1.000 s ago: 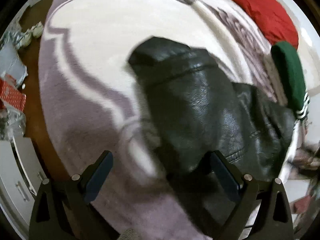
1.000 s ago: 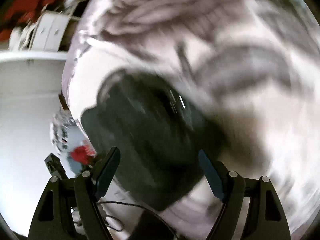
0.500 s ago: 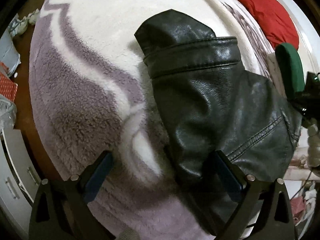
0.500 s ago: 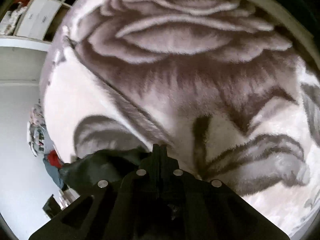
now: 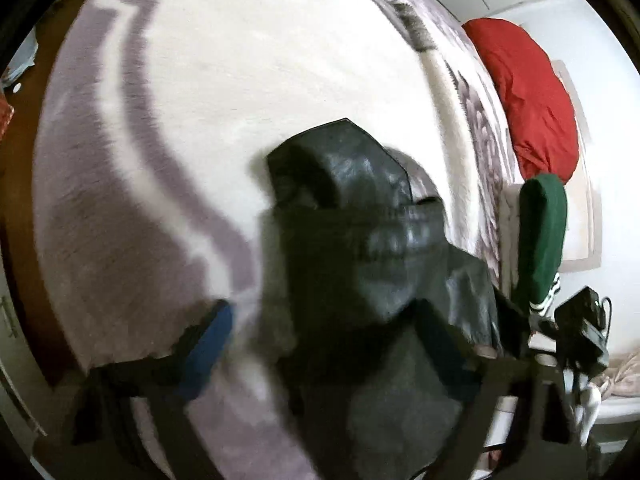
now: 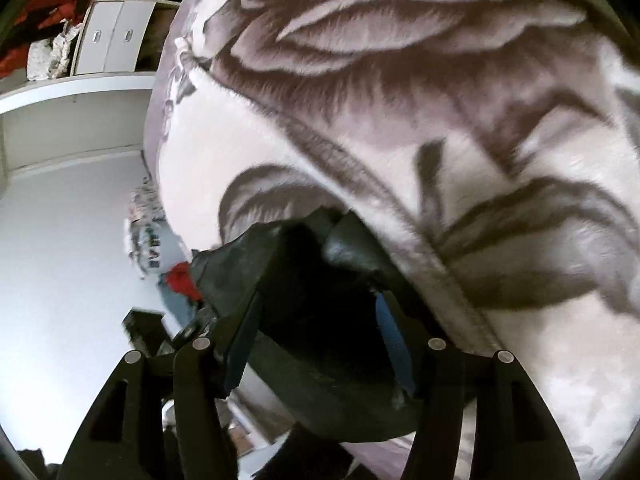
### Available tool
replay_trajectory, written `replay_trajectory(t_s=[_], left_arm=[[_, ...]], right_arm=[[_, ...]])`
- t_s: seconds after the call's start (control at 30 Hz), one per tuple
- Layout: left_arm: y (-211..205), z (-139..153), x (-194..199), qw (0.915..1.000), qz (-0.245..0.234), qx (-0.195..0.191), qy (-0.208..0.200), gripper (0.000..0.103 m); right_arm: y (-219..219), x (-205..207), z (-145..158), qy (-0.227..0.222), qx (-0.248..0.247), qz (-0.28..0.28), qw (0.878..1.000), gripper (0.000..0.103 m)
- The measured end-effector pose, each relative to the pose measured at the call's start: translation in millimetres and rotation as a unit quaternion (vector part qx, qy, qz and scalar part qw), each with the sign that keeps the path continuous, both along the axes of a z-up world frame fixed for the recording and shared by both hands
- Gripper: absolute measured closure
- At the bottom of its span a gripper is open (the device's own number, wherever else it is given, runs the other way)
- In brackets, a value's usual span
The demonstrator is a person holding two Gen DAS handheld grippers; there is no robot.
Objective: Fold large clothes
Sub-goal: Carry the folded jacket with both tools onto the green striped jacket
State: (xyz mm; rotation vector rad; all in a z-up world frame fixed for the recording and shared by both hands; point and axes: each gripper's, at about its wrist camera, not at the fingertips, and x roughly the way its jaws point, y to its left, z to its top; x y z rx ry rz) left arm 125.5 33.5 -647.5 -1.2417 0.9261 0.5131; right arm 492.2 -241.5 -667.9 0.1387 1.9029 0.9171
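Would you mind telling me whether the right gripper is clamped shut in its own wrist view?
No, the right gripper stands open, its two blue-padded fingers wide apart with the black leather jacket lying between them.

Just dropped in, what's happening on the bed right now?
A person with two handheld grippers is folding a black leather jacket on a fleece blanket with a rose print. The left gripper is open with the jacket between its fingers. The right gripper is also open around a bunched part of the jacket. A red garment and a green one lie beyond.
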Motion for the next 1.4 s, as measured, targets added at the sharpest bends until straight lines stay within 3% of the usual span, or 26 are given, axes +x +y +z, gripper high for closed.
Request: replay_trajectory(t_s=[0.03, 0.17, 0.2, 0.27, 0.4, 0.43, 0.47, 0.5, 0.63, 0.73, 0.87, 0.9, 0.97, 1.0, 1.03, 1.17, 1.3, 1.4], left_arm=[[1.3, -0.5, 4.8, 1.0000, -0.007, 0.002, -0.002, 0.049], [-9.0, 10.9, 23.0, 0.9982, -0.038, 0.046, 0.006, 0.077], [-11.8, 13.9, 21.5, 0.9977, -0.041, 0.053, 0.004, 0.083], [-12.1, 15.3, 14.3, 0.9982, -0.033, 0.049, -0.007, 0.088], [-6.3, 7.9, 8.8, 0.9993, -0.015, 0.029, -0.019, 0.090], [-5.6, 5.6, 6.6, 0.9994, -0.015, 0.027, -0.019, 0.090], [-5.2, 4.4, 5.6, 0.9993, -0.016, 0.026, -0.019, 0.090], [-5.2, 3.6, 5.5, 0.9993, -0.019, 0.028, -0.018, 0.090], [3.3, -12.2, 12.4, 0.9991, -0.031, 0.006, -0.028, 0.089], [7.5, -25.7, 16.3, 0.9987, -0.033, -0.015, -0.035, 0.088], [10.4, -9.2, 13.3, 0.9977, -0.031, -0.045, -0.040, 0.080], [9.6, -3.7, 8.3, 0.9965, -0.032, -0.060, -0.048, 0.076], [5.2, 2.4, -3.1, 0.9936, -0.032, -0.084, -0.068, 0.061], [1.4, 5.0, -10.6, 0.9924, -0.030, -0.091, -0.077, 0.041], [-1.8, 6.3, -16.7, 0.9917, -0.027, -0.094, -0.083, 0.031], [-19.9, -14.6, -22.2, 0.9880, -0.030, -0.126, -0.084, 0.031], [-24.1, -34.3, 2.7, 0.9867, -0.043, -0.131, -0.086, 0.031], [-23.7, -36.4, 16.5, 0.9879, -0.066, -0.113, -0.083, 0.028]], right_arm=[[-0.2, -0.6, -1.1, 0.005, 0.000, 0.002, 1.000, 0.041], [-10.7, 6.3, 11.6, -0.008, 0.019, -0.023, 1.000, 0.040], [-14.4, 7.0, 16.6, -0.009, 0.028, -0.030, 0.999, 0.035], [-17.3, 3.8, 21.0, -0.007, 0.039, -0.033, 0.999, 0.023], [5.2, -19.7, 5.3, -0.004, 0.003, 0.044, 0.999, 0.021], [11.5, -24.4, 1.6, -0.018, -0.004, 0.053, 0.998, 0.041], [16.5, -28.0, -0.1, -0.040, -0.011, 0.050, 0.998, 0.075], [19.9, -28.5, -3.5, -0.047, -0.024, 0.044, 0.998, 0.095], [29.0, -26.6, -7.9, -0.095, -0.067, 0.020, 0.993, 0.097], [20.5, -17.3, -35.6, -0.066, -0.103, -0.029, 0.992, 0.097], [12.6, -13.3, -37.7, -0.032, -0.085, -0.038, 0.995, 0.095], [0.9, -12.1, -31.7, -0.003, -0.064, -0.050, 0.997, 0.090], [-24.1, -14.3, -17.7, 0.020, -0.035, -0.073, 0.997, 0.067], [-36.6, -16.0, -10.9, 0.018, -0.024, -0.086, 0.996, 0.037], [-53.6, -19.9, -4.3, 0.015, -0.014, -0.101, 0.995, 0.009], [-121.3, -53.0, -9.3, 0.059, 0.011, -0.166, 0.984, 0.006], [-157.6, -106.2, -58.4, 0.122, 0.016, -0.208, 0.970, 0.006], [-163.4, -139.4, -90.0, 0.184, 0.070, -0.249, 0.948, 0.006]])
